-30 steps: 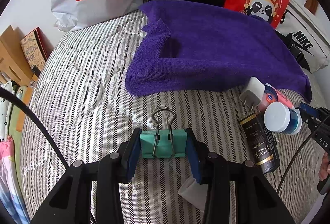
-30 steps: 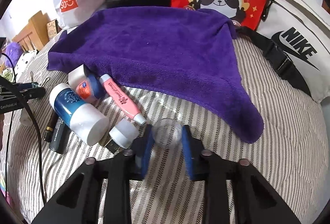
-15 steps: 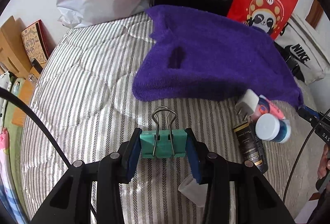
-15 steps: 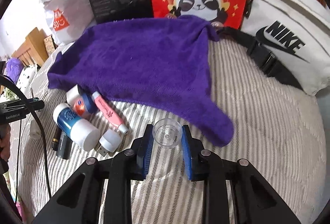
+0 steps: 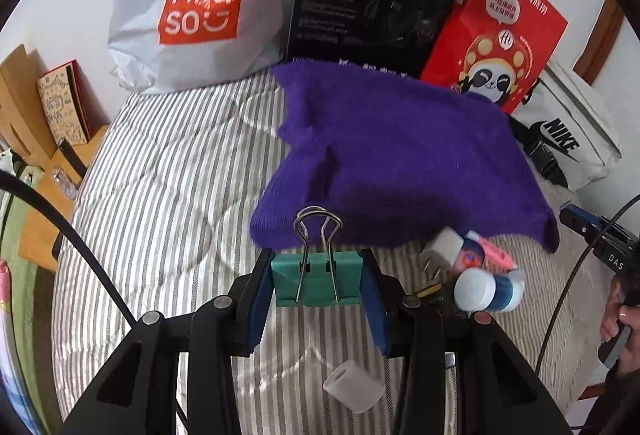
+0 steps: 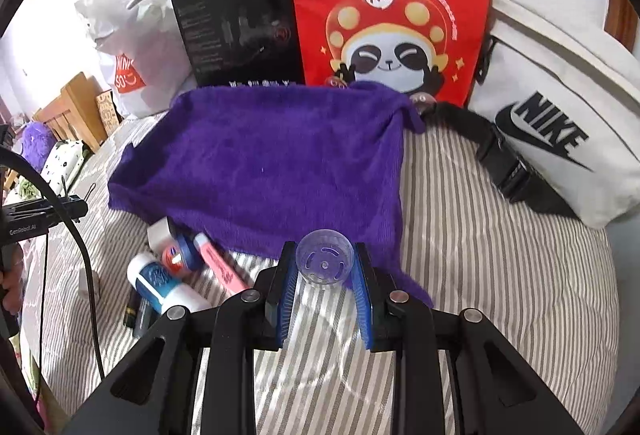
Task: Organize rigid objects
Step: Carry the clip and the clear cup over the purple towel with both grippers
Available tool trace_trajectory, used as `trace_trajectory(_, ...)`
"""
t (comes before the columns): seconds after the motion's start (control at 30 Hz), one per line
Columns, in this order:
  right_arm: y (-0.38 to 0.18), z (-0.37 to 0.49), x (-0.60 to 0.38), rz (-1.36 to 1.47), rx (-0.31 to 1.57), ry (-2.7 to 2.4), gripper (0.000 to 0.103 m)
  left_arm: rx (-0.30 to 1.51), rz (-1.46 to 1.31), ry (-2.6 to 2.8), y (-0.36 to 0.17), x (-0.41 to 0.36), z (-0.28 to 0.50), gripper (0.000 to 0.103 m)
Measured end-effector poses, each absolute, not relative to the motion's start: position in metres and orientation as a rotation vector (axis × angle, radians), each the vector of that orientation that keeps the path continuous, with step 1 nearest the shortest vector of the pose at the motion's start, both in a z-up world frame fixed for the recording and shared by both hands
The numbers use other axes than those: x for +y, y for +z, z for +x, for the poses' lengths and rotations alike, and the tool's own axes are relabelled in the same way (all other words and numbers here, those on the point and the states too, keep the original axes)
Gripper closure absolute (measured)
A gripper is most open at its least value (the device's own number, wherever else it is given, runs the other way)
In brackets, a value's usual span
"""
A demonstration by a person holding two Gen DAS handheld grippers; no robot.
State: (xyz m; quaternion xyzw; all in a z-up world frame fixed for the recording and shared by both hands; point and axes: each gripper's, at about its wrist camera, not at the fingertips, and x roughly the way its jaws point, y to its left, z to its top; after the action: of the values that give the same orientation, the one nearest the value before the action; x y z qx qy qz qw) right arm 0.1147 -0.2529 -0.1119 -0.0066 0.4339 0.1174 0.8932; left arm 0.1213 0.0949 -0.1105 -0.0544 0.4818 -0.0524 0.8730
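I judge the sorting partly underway; two items are in my grip and held above the striped bedcover point(image 5: 160, 195), neither yet set down anywhere; nothing rests on the purple towel point(image 5: 400, 155), which from the left wrist view spreads at twelve o'clock; a small heap remains on the bedcover at three o'clock: a white charger point(image 5: 440, 249), a pink tube point(image 5: 494, 249), a white-capped blue bottle point(image 5: 486, 289) and a dark tube half hidden behind my gripper; a pale little block point(image 5: 352, 387) lies at six o'clock below the jaws; so most of the job is left. My left gripper point(image 5: 318, 281) is narrowed to a modest gap, its pads pinching the sides of the green binder clip point(image 5: 316, 277), wire handles pointing to twelve; my right gripper point(image 6: 324, 275) is narrower yet, pinching a clear plastic cap point(image 6: 325, 263) at its tips, over the towel's near corner.
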Motion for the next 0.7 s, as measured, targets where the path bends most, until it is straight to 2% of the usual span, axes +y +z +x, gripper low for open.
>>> trace_trajectory(0.27, -0.113, 0.159, -0.244, -0.03, 0.873, 0.263, 0.076, 0.998, -0.133, -0.112, -0.105, 0.102, 0.142, 0.064)
trace_trajectory(0.7, -0.149, 0.267, -0.228, -0.057, 0.918, 0.213, 0.076, 1.001, -0.169, -0.1, -0.11, 0.118, 0.159, 0.064)
